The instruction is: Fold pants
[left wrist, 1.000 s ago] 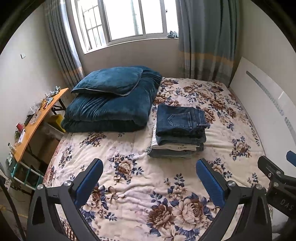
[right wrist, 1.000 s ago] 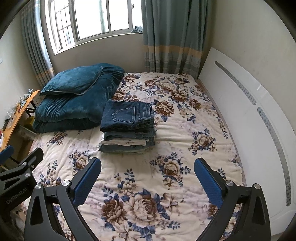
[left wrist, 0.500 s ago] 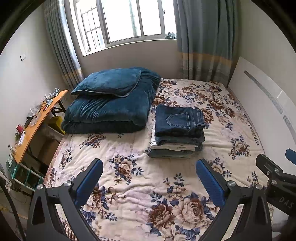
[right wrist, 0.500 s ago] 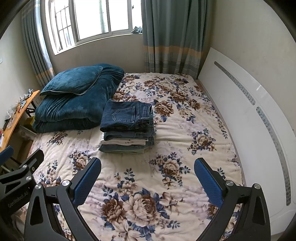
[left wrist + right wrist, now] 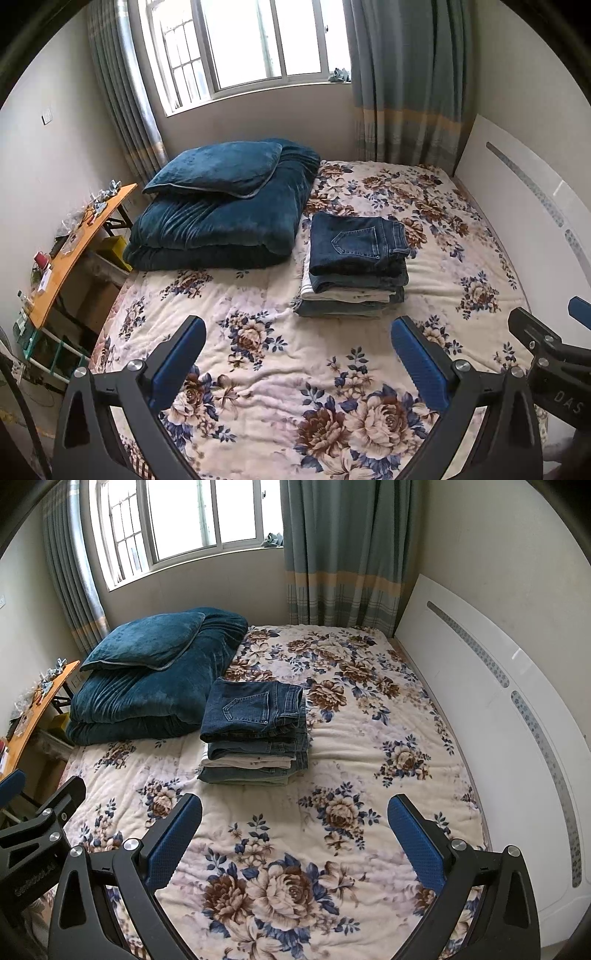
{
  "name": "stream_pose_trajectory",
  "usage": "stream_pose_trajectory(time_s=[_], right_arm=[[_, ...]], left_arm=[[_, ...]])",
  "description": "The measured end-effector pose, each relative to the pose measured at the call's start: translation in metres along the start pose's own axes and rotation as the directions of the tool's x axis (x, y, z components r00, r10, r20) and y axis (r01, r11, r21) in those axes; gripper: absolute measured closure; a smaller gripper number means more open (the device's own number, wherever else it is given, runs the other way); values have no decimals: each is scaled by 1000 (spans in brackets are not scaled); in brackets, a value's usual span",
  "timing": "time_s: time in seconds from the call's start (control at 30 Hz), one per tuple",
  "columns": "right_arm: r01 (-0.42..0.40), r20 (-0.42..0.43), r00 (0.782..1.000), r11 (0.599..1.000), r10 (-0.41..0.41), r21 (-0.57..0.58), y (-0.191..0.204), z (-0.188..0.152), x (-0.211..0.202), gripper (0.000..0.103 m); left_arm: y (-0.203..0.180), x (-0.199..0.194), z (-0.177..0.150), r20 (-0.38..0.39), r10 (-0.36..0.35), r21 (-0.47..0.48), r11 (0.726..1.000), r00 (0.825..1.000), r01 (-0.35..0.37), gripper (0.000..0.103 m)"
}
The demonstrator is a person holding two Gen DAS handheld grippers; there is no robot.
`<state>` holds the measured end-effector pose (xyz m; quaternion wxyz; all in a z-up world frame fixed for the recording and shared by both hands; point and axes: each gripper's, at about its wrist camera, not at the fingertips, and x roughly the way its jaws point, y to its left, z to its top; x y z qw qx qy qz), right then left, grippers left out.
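Note:
A stack of several folded pants (image 5: 354,266) (image 5: 255,731) lies mid-bed on the floral bedspread (image 5: 280,373) (image 5: 369,746), dark blue jeans on top, a white pair between lighter denim below. My left gripper (image 5: 297,343) hovers open over the near part of the bed, well short of the stack, nothing between its blue pads. My right gripper (image 5: 293,819) is open too, empty, also short of the stack. Each gripper shows at the edge of the other's view.
A folded dark teal quilt (image 5: 221,225) (image 5: 147,694) with a pillow on top lies left of the stack. A white headboard (image 5: 498,709) runs along the right. An orange cluttered table (image 5: 74,247) stands left of the bed. Window and curtains are behind.
Both views have drifted back and up a little, so the stack sits slightly farther away. Both grippers stay open and empty.

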<state>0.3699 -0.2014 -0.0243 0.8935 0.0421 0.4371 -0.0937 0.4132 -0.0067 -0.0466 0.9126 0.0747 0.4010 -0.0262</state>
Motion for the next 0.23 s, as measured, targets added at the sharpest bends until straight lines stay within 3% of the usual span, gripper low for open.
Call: stream_pose_trajectory(time_s=[0.23], right_arm=[[3, 3, 1000, 1000, -4, 1, -2, -2, -2, 0]], left_arm=[[-2, -2, 3, 2, -6, 1, 1000, 1000, 6, 0]])
